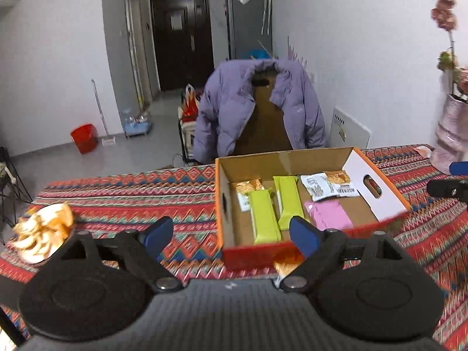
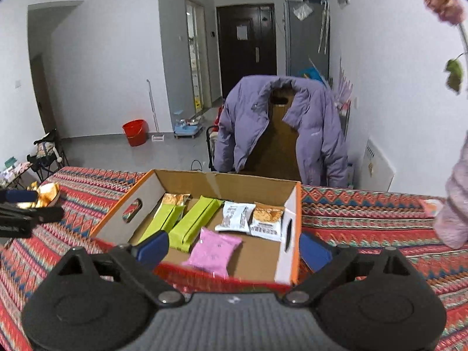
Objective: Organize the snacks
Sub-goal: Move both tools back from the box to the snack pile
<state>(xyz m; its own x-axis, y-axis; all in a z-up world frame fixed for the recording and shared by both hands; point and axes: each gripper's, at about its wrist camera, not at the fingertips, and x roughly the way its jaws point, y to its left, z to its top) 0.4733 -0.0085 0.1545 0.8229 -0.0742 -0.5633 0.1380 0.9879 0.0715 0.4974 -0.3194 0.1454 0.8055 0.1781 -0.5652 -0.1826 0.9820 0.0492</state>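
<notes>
Both grippers — left gripper (image 1: pixel 231 235) and right gripper (image 2: pixel 234 248) — hover with jaws spread and empty near the orange-edged cardboard box (image 2: pixel 228 182); next, probably the gold-wrapped snacks (image 1: pixel 44 231) at the counter's left end.

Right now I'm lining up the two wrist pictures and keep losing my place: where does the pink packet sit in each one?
Left wrist: pink packet, lower right of centre, in the box's near right part, right of the green bars.
Right wrist: pink packet, lower centre, against the box's near wall.
Shared landmark: the purple jacket hung behind the table.
</notes>
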